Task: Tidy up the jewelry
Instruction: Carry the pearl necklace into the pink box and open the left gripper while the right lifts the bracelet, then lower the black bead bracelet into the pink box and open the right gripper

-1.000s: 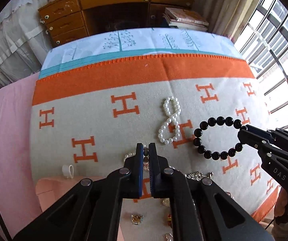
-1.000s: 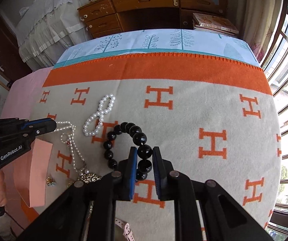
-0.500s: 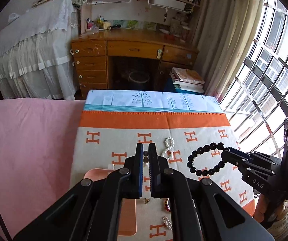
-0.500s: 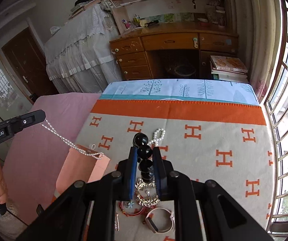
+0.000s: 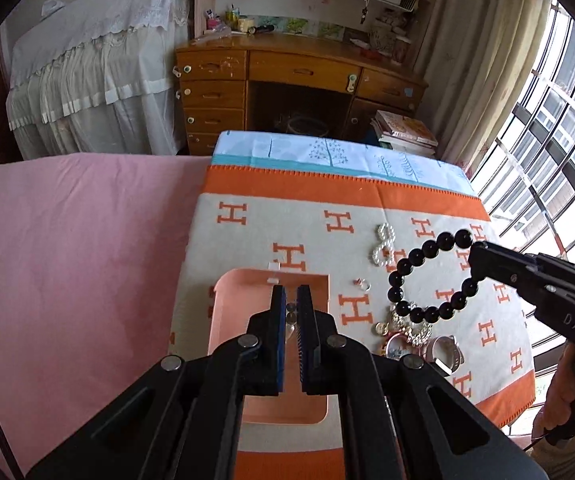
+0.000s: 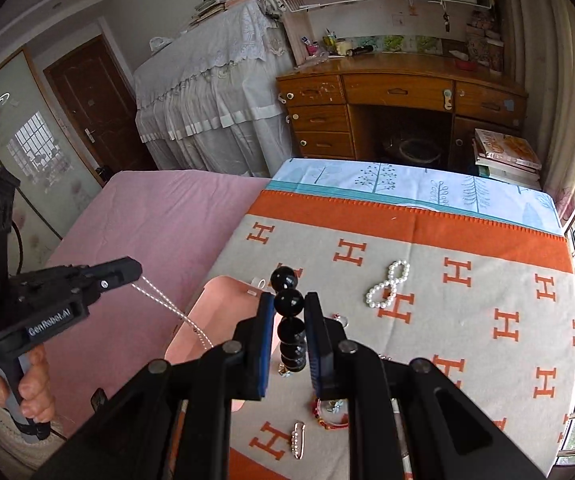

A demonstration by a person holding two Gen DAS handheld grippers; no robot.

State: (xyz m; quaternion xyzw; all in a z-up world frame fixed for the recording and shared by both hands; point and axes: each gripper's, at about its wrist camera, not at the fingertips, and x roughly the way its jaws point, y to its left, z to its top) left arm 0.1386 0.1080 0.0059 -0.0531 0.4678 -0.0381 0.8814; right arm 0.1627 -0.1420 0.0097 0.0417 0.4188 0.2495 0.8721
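Note:
My left gripper is shut on a thin pearl necklace, whose beads show between its blue pads. In the right wrist view the left gripper hangs in the air at the left, and the necklace chain drops from it toward the pink tray. My right gripper is shut on a black bead bracelet, which dangles between its fingers. The left wrist view shows that bracelet as a ring hanging from the right gripper, above the blanket. The pink tray lies below the left gripper.
A white pearl bracelet lies in a figure eight on the H-pattern blanket. Nearer are a small ring, a tangle of gold pieces and a watch. A red bracelet and a clip lie near the front edge.
Both grippers have risen and drawn back from the blanket, lifting the necklace and the black bracelet into the air. The pink tray has come under the left gripper.

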